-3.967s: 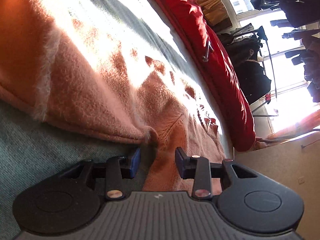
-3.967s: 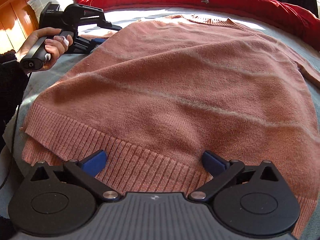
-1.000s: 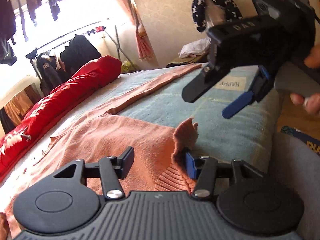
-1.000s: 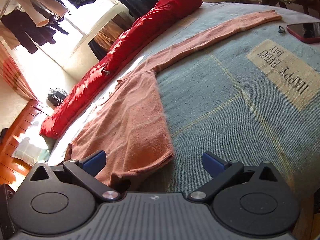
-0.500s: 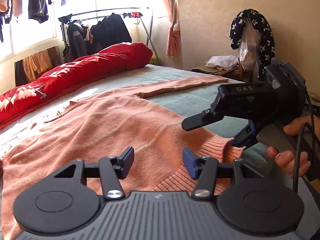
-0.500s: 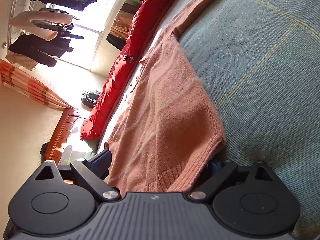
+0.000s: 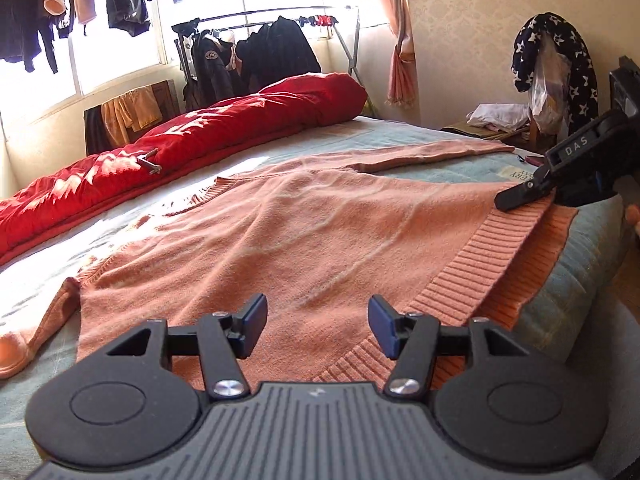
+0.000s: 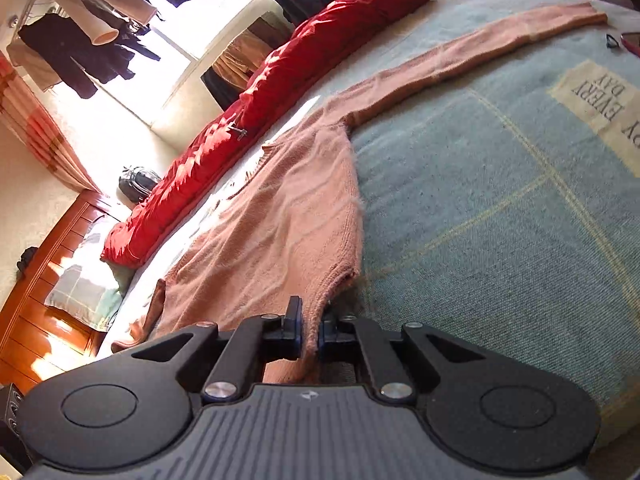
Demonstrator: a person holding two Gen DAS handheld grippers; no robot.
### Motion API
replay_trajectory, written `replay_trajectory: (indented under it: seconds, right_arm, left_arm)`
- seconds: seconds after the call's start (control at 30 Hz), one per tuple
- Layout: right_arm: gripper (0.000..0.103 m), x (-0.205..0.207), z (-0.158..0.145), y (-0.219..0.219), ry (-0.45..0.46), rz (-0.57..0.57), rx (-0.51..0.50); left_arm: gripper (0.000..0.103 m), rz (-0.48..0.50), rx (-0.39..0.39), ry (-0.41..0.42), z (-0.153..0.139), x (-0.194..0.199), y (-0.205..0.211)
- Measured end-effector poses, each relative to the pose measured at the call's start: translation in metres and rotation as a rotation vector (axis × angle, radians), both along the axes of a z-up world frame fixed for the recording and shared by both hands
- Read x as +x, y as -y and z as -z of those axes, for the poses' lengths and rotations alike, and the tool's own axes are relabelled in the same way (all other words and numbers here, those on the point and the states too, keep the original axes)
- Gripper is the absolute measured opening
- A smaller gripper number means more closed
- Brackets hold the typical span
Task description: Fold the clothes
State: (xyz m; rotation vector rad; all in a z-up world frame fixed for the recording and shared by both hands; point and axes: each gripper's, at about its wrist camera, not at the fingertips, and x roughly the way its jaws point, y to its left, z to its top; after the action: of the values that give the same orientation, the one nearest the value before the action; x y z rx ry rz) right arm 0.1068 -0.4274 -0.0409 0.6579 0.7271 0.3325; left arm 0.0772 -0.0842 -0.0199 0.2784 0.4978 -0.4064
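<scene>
A salmon-pink knit sweater (image 7: pixel 320 232) lies flat on the bed, one long sleeve (image 8: pixel 460 56) stretched away toward the far side. My left gripper (image 7: pixel 318 326) hovers over the ribbed hem near its left corner. Its jaws are opening, and no cloth is pinched between the blue pads. My right gripper (image 8: pixel 309 332) is shut on the hem's right corner, with the knit (image 8: pixel 280 232) squeezed between its pads. In the left wrist view the right gripper (image 7: pixel 516 200) lies on that corner at the bed's edge, a fingertip of the person's hand just showing behind it.
A red duvet (image 7: pixel 200 148) runs along the far side of the blue-green blanket (image 8: pixel 500 200). A phone (image 8: pixel 632 42) lies near the sleeve's cuff. A wooden headboard (image 8: pixel 48 300) stands at the left. A clothes rack (image 7: pixel 260 52) and a chair draped in starred cloth (image 7: pixel 556 64) stand beyond the bed.
My right gripper has gone from wide open to shut on the hem corner. My left gripper let the raised corner drop flat, swung left along the hem and widened a little.
</scene>
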Motion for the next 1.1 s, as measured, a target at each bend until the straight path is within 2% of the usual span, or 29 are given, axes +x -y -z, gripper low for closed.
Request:
replay_trajectory:
  seconds: [0.1,0.2,0.27,0.33,0.37,0.4,0.5,0.6,0.73,0.93,1.03,1.1]
  right_arm:
    - [0.008,-0.003,-0.005,0.005,-0.024,0.007,-0.084]
    - [0.008,-0.001,0.022,0.007,-0.145,0.04,-0.169]
    - [0.009,-0.005,0.027,0.011,-0.163,0.062,-0.157]
    - [0.013,-0.01,0.031,0.016,-0.173,0.083,-0.136]
    - [0.021,-0.011,0.028,0.018,-0.166,0.096,-0.138]
    - [0.033,-0.012,0.024,0.02,-0.153,0.108,-0.144]
    - [0.047,-0.014,0.011,0.021,-0.11,0.13,-0.162]
    - [0.052,-0.012,0.001,0.018,-0.079,0.125,-0.157]
    - [0.058,-0.004,-0.007,0.005,-0.056,0.093,-0.144]
    - [0.062,0.015,-0.019,-0.02,-0.033,0.036,-0.166]
    - [0.064,0.028,-0.026,-0.031,-0.012,0.011,-0.172]
    - [0.064,0.037,-0.03,-0.039,0.003,-0.007,-0.181]
  left_arm:
    - [0.062,-0.017,-0.012,-0.003,-0.002,0.001,-0.009]
    - [0.062,-0.053,-0.028,-0.022,-0.002,0.005,-0.02]
    - [0.062,-0.08,-0.043,-0.039,-0.003,0.009,-0.03]
    - [0.062,-0.11,-0.07,-0.062,-0.005,0.016,-0.042]
    - [0.062,-0.127,-0.091,-0.077,-0.007,0.022,-0.05]
    - [0.062,-0.143,-0.113,-0.093,-0.008,0.027,-0.058]
    - [0.062,-0.196,-0.202,-0.13,-0.014,0.05,-0.089]
    - [0.062,-0.277,-0.286,-0.161,-0.015,0.088,-0.125]
    - [0.062,-0.384,-0.312,-0.194,-0.007,0.144,-0.163]
    - [0.062,-0.519,-0.393,-0.319,0.03,0.223,-0.208]
    - [0.062,-0.514,-0.493,-0.374,0.052,0.251,-0.223]
    - [0.061,-0.505,-0.536,-0.354,0.058,0.262,-0.227]
